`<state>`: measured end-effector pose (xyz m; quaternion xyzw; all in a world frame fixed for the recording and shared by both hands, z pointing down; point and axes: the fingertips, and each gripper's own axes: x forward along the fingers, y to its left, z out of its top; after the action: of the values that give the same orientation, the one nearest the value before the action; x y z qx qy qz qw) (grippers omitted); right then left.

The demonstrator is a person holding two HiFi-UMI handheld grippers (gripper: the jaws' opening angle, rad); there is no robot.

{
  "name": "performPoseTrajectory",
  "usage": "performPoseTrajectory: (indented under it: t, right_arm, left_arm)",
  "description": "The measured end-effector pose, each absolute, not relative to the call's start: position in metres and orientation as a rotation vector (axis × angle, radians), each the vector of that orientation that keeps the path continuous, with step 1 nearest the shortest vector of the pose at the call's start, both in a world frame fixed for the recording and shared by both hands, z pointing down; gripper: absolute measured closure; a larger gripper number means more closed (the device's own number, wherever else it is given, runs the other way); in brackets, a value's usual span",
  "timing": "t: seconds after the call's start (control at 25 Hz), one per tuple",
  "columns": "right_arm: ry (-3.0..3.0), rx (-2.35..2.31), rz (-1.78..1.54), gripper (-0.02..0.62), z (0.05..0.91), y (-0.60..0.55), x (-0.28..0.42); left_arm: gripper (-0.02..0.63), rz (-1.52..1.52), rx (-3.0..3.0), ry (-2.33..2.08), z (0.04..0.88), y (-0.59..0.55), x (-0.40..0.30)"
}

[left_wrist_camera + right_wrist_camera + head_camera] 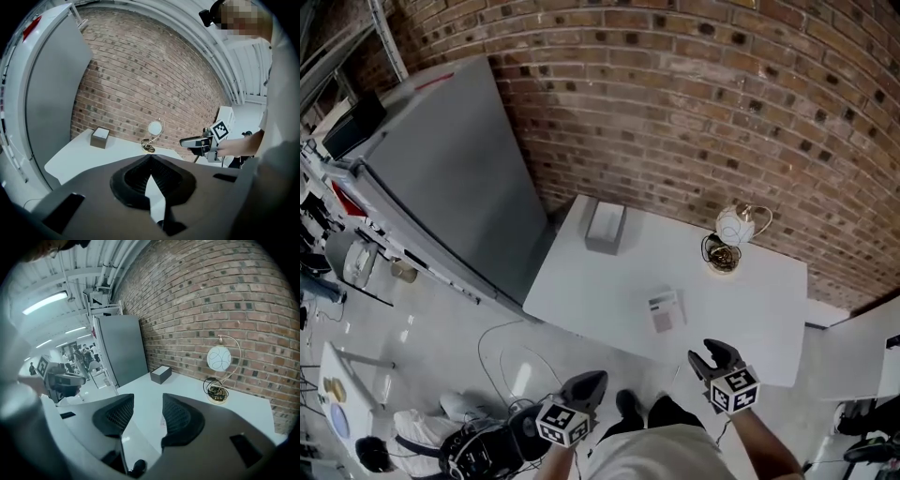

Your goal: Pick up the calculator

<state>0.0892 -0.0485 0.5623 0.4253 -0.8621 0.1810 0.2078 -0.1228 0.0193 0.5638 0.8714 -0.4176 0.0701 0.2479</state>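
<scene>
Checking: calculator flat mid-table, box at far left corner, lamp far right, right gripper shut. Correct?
Not quite: the right gripper is open, jaws apart with nothing between them, as the right gripper view shows. The rest holds: the calculator lies flat in the middle of the table, the box at its far left corner, the lamp far right.
</scene>
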Motion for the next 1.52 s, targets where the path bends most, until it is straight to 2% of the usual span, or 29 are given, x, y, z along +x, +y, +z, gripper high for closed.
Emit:
performPoseTrajectory:
  t: [0.8, 1.52]
  right_arm:
    - [-2.37, 0.902, 0.54, 0.39, 0.638, -0.165, 0.091]
    - [-2.304, 0.493, 0.668, 0.38, 0.795, -0.278, 0.088]
  left_arm:
    - [0.591, 0.191, 2.283, -1.193, 0.586, -0.073, -0.098]
    - [0.591, 0.252, 2.098, -1.295, 0.65, -0.144, -0.052]
